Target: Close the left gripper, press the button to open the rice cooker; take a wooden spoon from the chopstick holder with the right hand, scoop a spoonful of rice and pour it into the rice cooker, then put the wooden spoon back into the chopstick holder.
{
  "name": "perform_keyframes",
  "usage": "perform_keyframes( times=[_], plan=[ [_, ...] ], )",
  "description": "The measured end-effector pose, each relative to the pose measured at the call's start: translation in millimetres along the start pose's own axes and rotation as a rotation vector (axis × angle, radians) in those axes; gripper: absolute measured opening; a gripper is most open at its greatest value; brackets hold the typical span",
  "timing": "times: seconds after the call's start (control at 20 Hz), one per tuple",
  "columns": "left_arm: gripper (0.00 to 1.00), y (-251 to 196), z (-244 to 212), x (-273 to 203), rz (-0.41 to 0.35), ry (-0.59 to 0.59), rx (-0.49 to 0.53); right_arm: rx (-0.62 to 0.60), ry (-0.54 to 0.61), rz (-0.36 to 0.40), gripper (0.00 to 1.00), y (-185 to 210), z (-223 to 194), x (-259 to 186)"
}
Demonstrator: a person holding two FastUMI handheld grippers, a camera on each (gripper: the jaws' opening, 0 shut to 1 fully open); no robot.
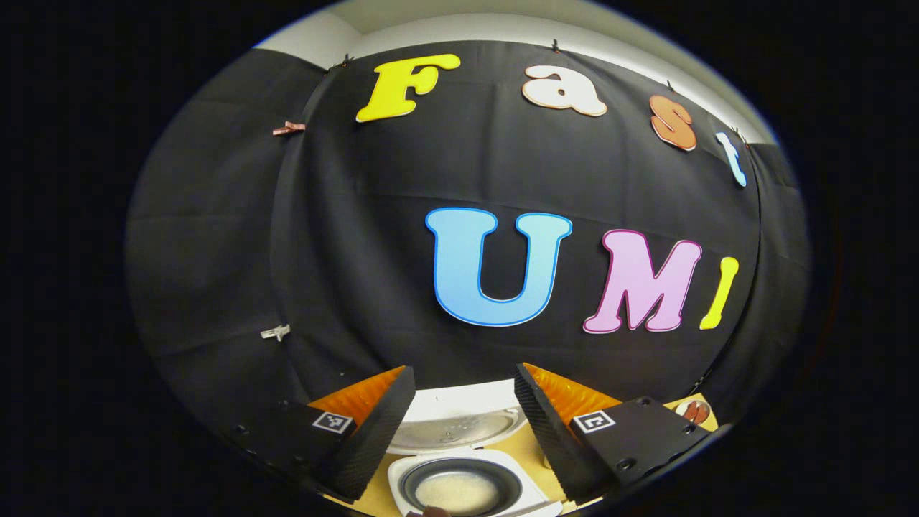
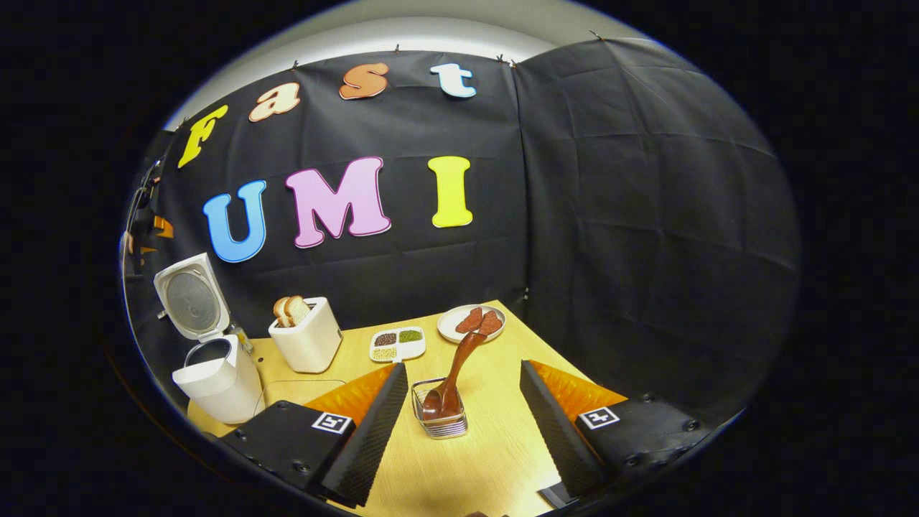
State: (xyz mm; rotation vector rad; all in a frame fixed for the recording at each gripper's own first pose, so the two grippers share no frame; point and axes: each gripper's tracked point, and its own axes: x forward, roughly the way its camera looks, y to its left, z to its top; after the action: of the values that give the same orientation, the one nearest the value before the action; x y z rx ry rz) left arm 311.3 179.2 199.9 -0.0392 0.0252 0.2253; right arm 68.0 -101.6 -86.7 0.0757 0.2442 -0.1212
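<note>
Right gripper gapes wide, empty, facing wooden spoon in chopstick holder mid-table. Rice cooker stands open at left edge with rice inside. Spoon looks returned; next, back off.

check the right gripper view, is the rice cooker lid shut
No, the rice cooker stands at the table's left with its lid swung up and back, leaving the pot's mouth open.
</note>
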Motion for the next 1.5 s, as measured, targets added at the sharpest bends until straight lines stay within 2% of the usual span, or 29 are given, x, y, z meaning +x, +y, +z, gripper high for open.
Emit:
perform_keyframes(
  times=[0.2,0.4,0.55,0.7,0.95,1.1,1.5],
  plan=[
    [0.95,19.1,-10.9,42.1,0.027,0.03,0.017,-0.016,-0.01,0.005,0.99,13.6,5.4,-11.5],
    [0.95,36.1,-25.8,74.9,0.081,0.062,0.012,0.059,0.029,0.014,0.99,29.5,-15.3,-20.4],
    [0.96,36.9,-50.6,85.1,0.084,0.146,-0.012,0.022,0.035,0.046,0.99,42.8,-20.9,-26.4],
    [0.97,40.0,-55.4,91.9,0.126,0.161,0.011,-0.003,0.04,0.084,0.98,56.7,-21.5,-26.8],
    [1.0,35.1,-66.8,71.2,0.172,0.216,-0.004,-0.041,0.056,0.145,0.98,68.4,-29.7,-22.8],
    [0.99,27.3,-77.9,48.3,0.174,0.243,-0.014,-0.018,0.086,0.195,0.98,75.0,-35.3,-16.8],
    [0.99,7.3,-149.2,-24.2,0.166,0.363,-0.05,0.042,0.093,0.248,0.98,71.0,-34.0,2.9]
  ],
)
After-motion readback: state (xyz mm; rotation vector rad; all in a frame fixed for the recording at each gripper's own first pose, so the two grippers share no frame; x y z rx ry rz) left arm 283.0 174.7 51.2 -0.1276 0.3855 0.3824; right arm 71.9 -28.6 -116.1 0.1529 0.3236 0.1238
